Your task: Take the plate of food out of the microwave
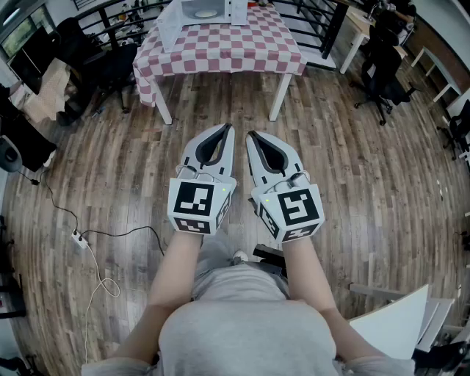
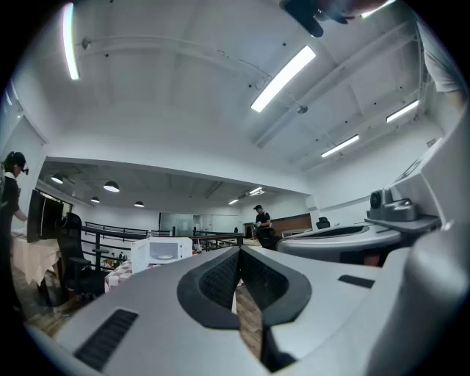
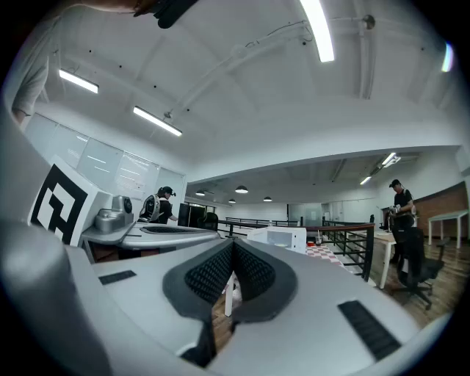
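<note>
You stand on a wood-plank floor (image 1: pixel 352 183) in an open office, facing a table (image 1: pixel 220 48) under a red-and-white checked cloth. The microwave (image 1: pixel 202 9) sits at the table's far edge with its door (image 1: pixel 169 26) swung out to the left. Inside it lies a pale plate (image 1: pixel 206 13); any food on it is too small to make out. Both tools are well short of the table, held level and side by side. The left gripper (image 1: pixel 226 131) has its jaws together with nothing between them, and so does the right gripper (image 1: pixel 252 136).

From your head you see the floor clutter: a power strip (image 1: pixel 79 238) with its cable to your left, and an office chair (image 1: pixel 385 81) to the right. The gripper views trade that for the ceiling strip lights (image 2: pixel 283 77) and black railings (image 3: pixel 352 246). They also show people standing at desks in the background, and the microwave side-on beyond the closed tips.
</note>
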Demonstrator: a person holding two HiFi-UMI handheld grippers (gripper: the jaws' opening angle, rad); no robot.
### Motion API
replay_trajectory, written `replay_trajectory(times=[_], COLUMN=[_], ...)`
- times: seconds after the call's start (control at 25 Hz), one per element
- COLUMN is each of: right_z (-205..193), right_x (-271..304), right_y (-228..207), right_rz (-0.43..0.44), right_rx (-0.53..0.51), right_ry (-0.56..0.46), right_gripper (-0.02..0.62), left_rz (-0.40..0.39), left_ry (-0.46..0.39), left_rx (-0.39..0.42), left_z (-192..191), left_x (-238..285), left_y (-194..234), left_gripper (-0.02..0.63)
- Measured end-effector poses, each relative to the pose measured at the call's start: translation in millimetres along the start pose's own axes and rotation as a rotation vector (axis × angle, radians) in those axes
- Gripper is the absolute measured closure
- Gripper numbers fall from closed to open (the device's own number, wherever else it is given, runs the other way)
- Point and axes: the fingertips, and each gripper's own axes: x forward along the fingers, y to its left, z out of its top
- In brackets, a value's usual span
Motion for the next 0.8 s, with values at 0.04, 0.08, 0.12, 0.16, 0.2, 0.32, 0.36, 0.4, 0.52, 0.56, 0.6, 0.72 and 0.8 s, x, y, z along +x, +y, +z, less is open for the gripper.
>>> replay_trajectory(times=[0.04, 0.08, 0.12, 0.16, 0.2, 0.32, 0.36, 0.4, 0.52, 0.56, 0.6, 0.72, 0.8], right_z=[-1.4, -2.6, -3.7, -4.7, -5.5, -8.6, -9.3, -9.7, -10.0, -10.2, -10.5, -11.5, -12.0], right_x=[2.2, 4.3, 6.3, 8.1, 9.9, 16.5, 18.9, 21.3, 29.4, 32.4, 35.4, 44.1, 51.0], right_y=[-0.7, -1.3, -1.6, -1.6, -1.4, 0.2, 1.1, 2.2, 4.7, 4.8, 4.7, 1.4, -2.2], right_rz=[0.0, 0.001, 0.002, 0.004, 0.006, 0.015, 0.018, 0.021, 0.029, 0.029, 0.029, 0.02, 0.013], right_rx=[0.004, 0.008, 0.011, 0.012, 0.011, 0.011, 0.012, 0.013, 0.004, 0.0, -0.002, -0.004, -0.007], right_ry=[0.003, 0.005, 0.008, 0.009, 0.011, 0.015, 0.015, 0.014, 0.006, 0.005, 0.004, 0.003, 0.001], right_gripper=[0.571, 0.571, 0.571, 0.571, 0.571, 0.571, 0.571, 0.571, 0.571, 0.571, 0.571, 0.571, 0.571], left_rz=[0.004, 0.008, 0.011, 0.013, 0.016, 0.03, 0.033, 0.035, 0.041, 0.044, 0.044, 0.03, 0.024], left_ry=[-0.004, -0.007, -0.012, -0.016, -0.02, -0.026, -0.025, -0.025, -0.033, -0.037, -0.039, -0.051, -0.062], left_rx=[0.003, 0.007, 0.011, 0.016, 0.021, 0.032, 0.034, 0.035, 0.038, 0.04, 0.043, 0.047, 0.046], left_z=[0.0, -0.1, -0.2, -0.4, -0.6, -2.4, -2.9, -3.2, -2.3, -1.7, -1.4, -1.4, -0.9], left_x=[0.2, 0.3, 0.3, 0.3, 0.2, 0.1, 0.1, 0.2, 2.5, 4.2, 6.2, 13.3, 18.9], left_y=[1.7, 3.2, 4.6, 5.8, 7.3, 13.3, 15.7, 18.1, 25.4, 27.7, 29.7, 33.9, 37.8], left_gripper=[0.603, 0.604, 0.603, 0.603, 0.604, 0.604, 0.604, 0.603, 0.604, 0.604, 0.604, 0.603, 0.603])
